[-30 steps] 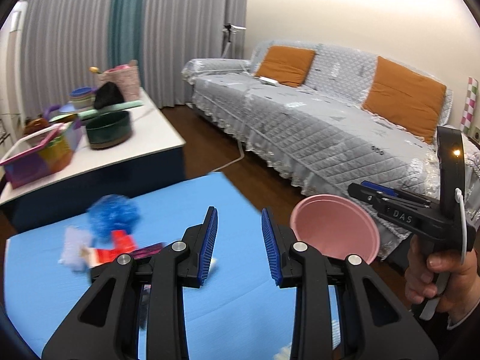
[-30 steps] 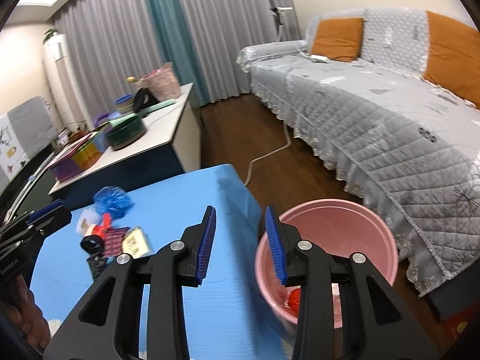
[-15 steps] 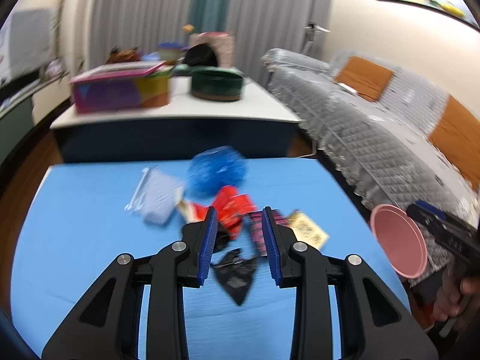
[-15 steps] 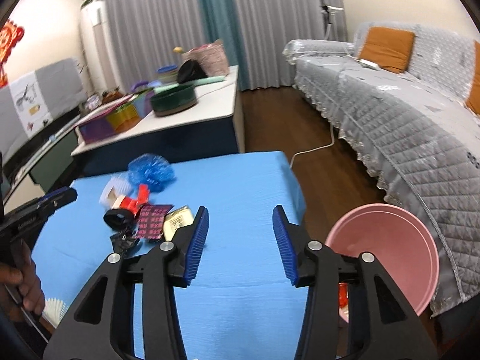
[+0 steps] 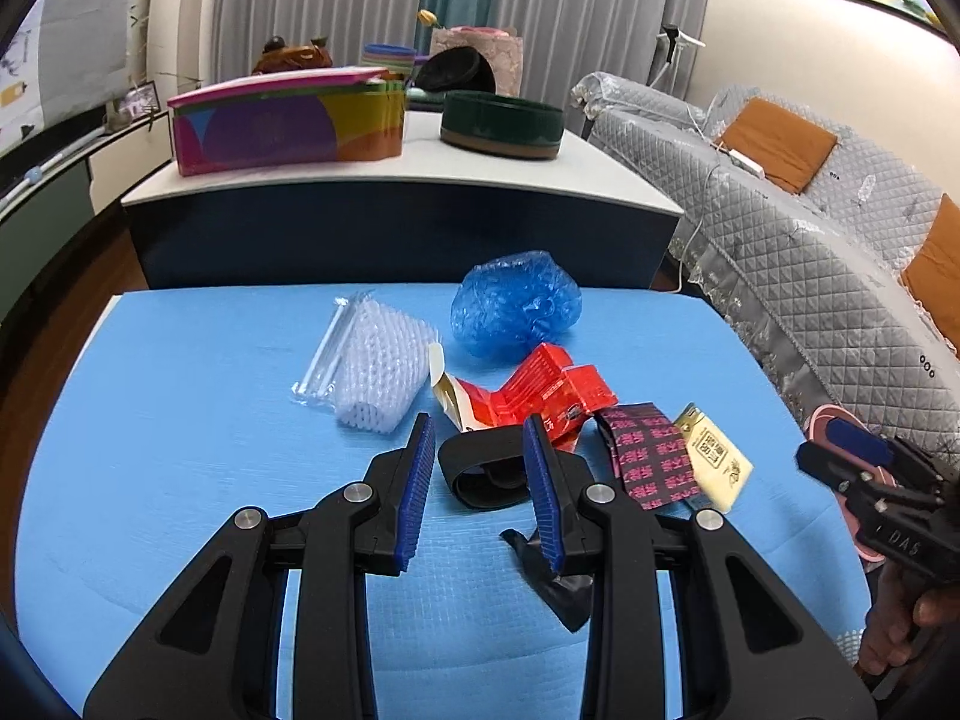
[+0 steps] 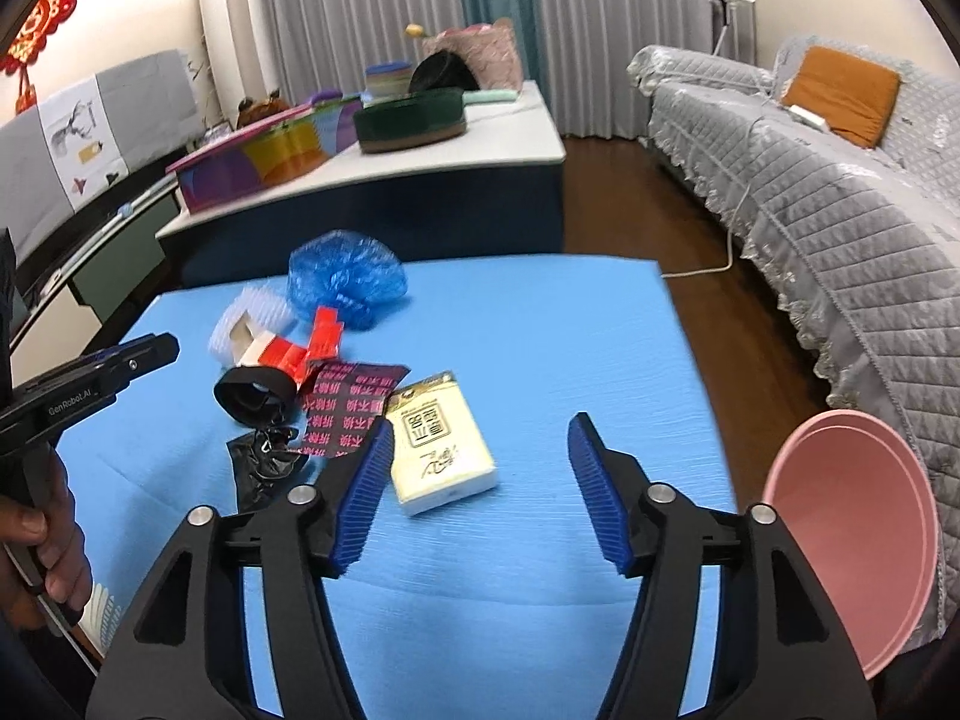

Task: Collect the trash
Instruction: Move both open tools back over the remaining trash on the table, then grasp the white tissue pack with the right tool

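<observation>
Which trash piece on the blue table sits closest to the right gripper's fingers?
The cream packet with dark printed characters. It lies just ahead of the right gripper; the other scraps sit farther left.

Crinkly glossy blue plastic bag (image 5: pixel 516 303), smooth pink plastic bucket (image 6: pixel 852 546), matt blue table cover (image 5: pixel 180 432).

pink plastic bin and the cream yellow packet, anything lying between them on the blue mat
Nothing: the right wrist view shows bare blue mat between the cream yellow packet and the pink plastic bin.
</observation>
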The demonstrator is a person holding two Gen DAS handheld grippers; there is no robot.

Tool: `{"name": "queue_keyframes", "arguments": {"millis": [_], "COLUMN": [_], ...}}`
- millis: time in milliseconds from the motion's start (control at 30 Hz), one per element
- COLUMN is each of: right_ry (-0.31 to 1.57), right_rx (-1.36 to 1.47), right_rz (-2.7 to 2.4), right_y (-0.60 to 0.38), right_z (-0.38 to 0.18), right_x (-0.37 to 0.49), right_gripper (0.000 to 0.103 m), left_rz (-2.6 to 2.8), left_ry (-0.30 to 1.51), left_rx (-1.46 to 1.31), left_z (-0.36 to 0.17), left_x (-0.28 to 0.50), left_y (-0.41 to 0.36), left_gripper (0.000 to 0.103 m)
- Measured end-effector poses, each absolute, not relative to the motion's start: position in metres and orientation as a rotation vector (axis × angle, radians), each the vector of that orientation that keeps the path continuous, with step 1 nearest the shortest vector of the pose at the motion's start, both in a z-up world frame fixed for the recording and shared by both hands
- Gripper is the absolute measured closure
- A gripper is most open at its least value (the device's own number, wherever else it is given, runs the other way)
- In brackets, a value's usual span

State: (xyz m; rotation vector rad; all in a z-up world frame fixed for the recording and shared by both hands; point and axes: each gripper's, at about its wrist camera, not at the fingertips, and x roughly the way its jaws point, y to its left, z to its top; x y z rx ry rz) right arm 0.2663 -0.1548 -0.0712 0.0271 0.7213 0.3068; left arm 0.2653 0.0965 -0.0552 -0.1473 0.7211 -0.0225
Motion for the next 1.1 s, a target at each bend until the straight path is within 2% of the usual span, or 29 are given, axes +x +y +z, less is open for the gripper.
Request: {"name": "queue_keyframes", "arguments": {"millis": [133, 367, 833, 900, 967, 1000, 1100], "right_ry": [0.765, 0.828, 0.900, 0.904, 0.906, 0.906, 0.903], "right_rx": [0.009, -0.024, -0.071, -0.076, -0.080, -0.080, -0.079], "right_rz": [0.320, 0.330, 0.333, 0.335, 0.335, 0.335, 0.338], "right_y": [-0.144, -0.131, -0.121, -0.119, -0.119, -0.119, -0.120], "right_z": [-0.085, -0.107, -0.127, -0.127, -0.127, -0.127, -0.126], "right_x": [0.276, 0.289, 0.300, 0.299, 0.299, 0.299, 0.297], "right_gripper": [0.034, 0.027, 0.025, 0.025, 0.027, 0.028, 0.039], "left_rz": [-0.021, -0.019, -0.022, -0.034, -0.037, -0.037, -0.040], "left_ry": [0.747, 0.783, 0.897, 0.898, 0.896, 0.892, 0.882], "left_rx": [-0.168, -0.200, -0.250, -0.238, -0.227, -0.219, -0.204], "left_z": [-0.062, -0.073, -0.100, -0.100, -0.099, -0.098, -0.094], "left_x": [0.275, 0.287, 0.304, 0.302, 0.301, 0.300, 0.299], "left_y": [0.098, 0.099, 0.100, 0.097, 0.095, 0.094, 0.092], "left_gripper": [0.072, 0.063, 0.064, 0.068, 0.079, 0.080, 0.088]}}
